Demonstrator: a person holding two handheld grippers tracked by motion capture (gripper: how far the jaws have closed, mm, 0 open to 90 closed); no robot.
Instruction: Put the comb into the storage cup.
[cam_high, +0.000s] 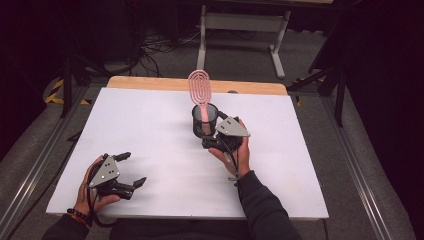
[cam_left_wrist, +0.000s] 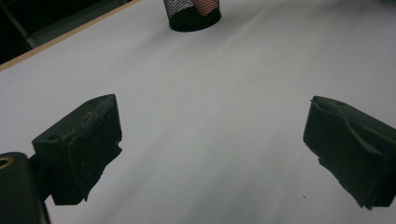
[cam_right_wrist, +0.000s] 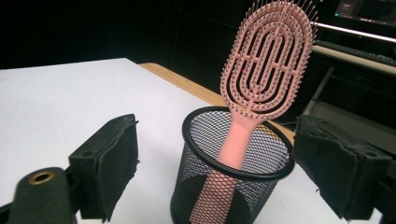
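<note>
White counter (cam_high: 150, 130) under me; my right hand-held gripper (cam_right_wrist: 215, 163), released, flanks the mesh cup (cam_right_wrist: 233, 186) holding the pink brush (cam_right_wrist: 266, 60); I'd withdraw straight, without nudging it.

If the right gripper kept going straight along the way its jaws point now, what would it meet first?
Most likely the black mesh cup, which stands directly ahead between the open jaws of the right gripper, with the pink hairbrush standing in it handle down. How near the cup is, is hard to judge.

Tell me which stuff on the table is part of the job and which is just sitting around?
Part of the job:
pink hairbrush, standing handle-down in the cup
black mesh cup
right gripper, open around the cup

Just around:
left gripper, open over the bare white table
</note>
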